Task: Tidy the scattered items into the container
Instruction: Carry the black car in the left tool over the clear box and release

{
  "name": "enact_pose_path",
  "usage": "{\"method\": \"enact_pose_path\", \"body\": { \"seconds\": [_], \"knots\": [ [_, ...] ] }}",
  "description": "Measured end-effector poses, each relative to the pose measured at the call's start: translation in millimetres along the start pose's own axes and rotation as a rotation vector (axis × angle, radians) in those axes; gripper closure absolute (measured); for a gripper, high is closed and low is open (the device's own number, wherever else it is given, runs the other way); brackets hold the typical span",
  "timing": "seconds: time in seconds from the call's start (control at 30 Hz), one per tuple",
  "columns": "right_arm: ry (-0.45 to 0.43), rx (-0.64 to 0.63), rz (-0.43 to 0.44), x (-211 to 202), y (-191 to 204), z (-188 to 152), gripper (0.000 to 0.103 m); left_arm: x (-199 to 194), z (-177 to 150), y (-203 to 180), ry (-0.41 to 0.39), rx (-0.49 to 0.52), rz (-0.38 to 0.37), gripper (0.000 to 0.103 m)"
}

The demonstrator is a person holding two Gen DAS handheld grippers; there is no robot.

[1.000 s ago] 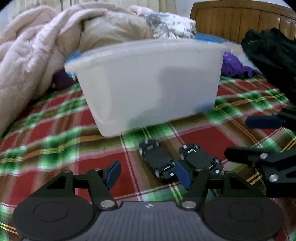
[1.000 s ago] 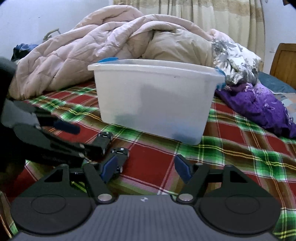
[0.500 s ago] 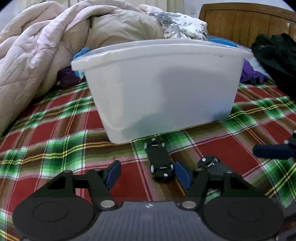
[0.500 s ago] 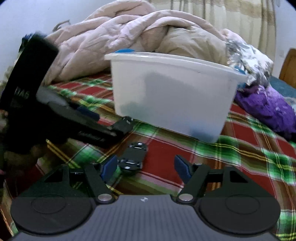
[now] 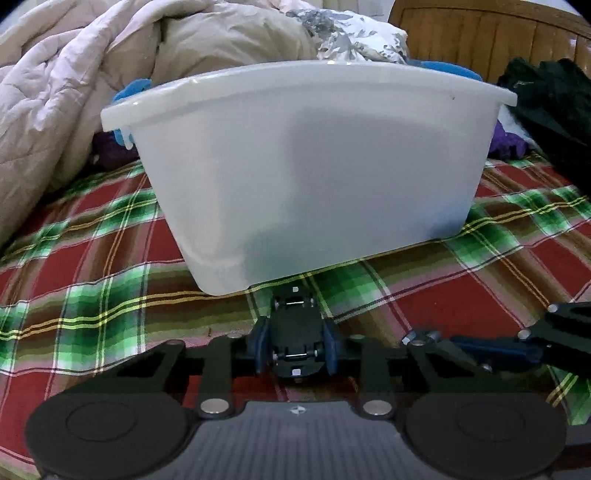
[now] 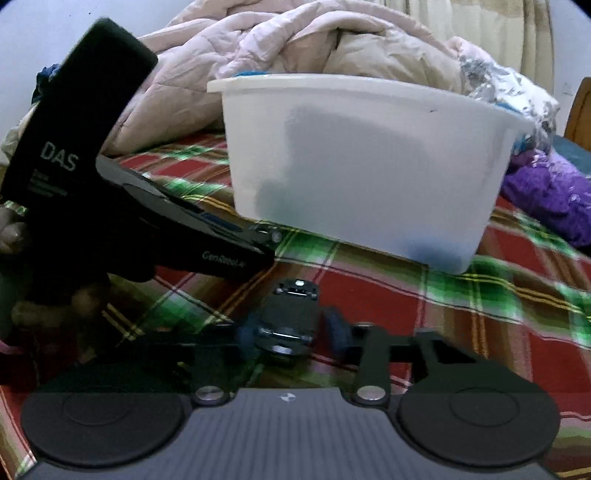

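A translucent white plastic bin (image 5: 314, 166) stands on a red and green plaid bedspread; it also shows in the right wrist view (image 6: 362, 166). My left gripper (image 5: 294, 345) is shut on a black toy car (image 5: 295, 332) lying upside down just in front of the bin. My right gripper (image 6: 291, 332) is shut on a second dark toy car (image 6: 291, 319), also belly up, on the bedspread. The right gripper's fingers (image 5: 491, 349) show at the right in the left wrist view. The left gripper's body (image 6: 110, 184) fills the left of the right wrist view.
A rumpled pink quilt (image 5: 74, 74) is piled behind and left of the bin. A purple cloth (image 6: 546, 195) lies to the right. A black garment (image 5: 546, 110) and a wooden headboard (image 5: 480, 33) are at the far right.
Both grippers moved forward and down over the two toy cars and closed on them. The bin now looks nearer in both views.
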State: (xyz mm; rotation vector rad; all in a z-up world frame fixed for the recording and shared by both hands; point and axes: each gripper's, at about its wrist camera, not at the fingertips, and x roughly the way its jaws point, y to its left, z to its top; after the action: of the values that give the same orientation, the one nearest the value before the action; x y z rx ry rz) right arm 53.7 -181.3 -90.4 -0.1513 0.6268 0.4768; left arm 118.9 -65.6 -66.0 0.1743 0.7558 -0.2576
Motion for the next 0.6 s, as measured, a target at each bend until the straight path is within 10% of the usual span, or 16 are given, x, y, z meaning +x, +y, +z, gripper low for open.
{"method": "enact_pose_path", "body": {
  "seconds": [0.6],
  "knots": [
    [-0.137,0.095,-0.018,-86,-27,35,0.070,-117,41,15,-0.117,0.046,0.104,0.070]
  ]
}}
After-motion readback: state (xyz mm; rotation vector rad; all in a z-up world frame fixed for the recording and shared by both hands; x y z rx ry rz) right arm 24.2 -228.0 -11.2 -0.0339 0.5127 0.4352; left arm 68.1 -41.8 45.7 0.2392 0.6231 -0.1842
